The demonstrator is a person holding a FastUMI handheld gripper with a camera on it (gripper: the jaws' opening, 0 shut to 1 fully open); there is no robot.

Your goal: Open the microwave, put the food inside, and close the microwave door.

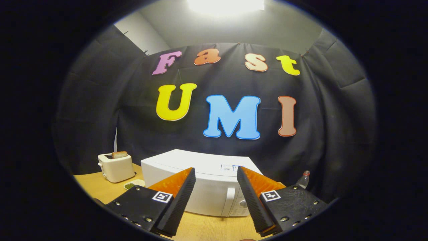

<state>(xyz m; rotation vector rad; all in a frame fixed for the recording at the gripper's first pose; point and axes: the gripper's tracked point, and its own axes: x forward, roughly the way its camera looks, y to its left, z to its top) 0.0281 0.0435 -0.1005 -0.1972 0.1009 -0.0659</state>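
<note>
Straight ahead of the gripper (215,197), beyond its fingertips, the microwave (204,180) is sitting on a wooden table (204,227), its door shut. The fingers (179,197) are standing wide apart with nothing between them, and the gap is framing the oven's front. The vertical handle (229,201) is showing in that gap, nearer the right finger than the left, with the control panel (241,206) just to its right and partly hidden behind that finger. The handle's long axis is running upright, so the coming move is probably a reach forward and slightly right, with the fingers closing across the bar, not along it. The door is looking hinged on the left, judging by where the handle sits; that is an inference, not something seen.

The food appears to be waiting on the table to the left of the oven: a plate (134,184) holding something green is peeking out past the left finger, close to the oven's left wall. What the food is cannot be told. Behind it a toaster (115,167) is holding a slice of bread (119,154). A bottle (303,180) is standing to the right, beyond the right finger.

The tabletop is looking smooth and bare just ahead of the fingers, leaving room for the door to swing. Black cloth is closing the booth behind, under a bright ceiling light (225,6).
</note>
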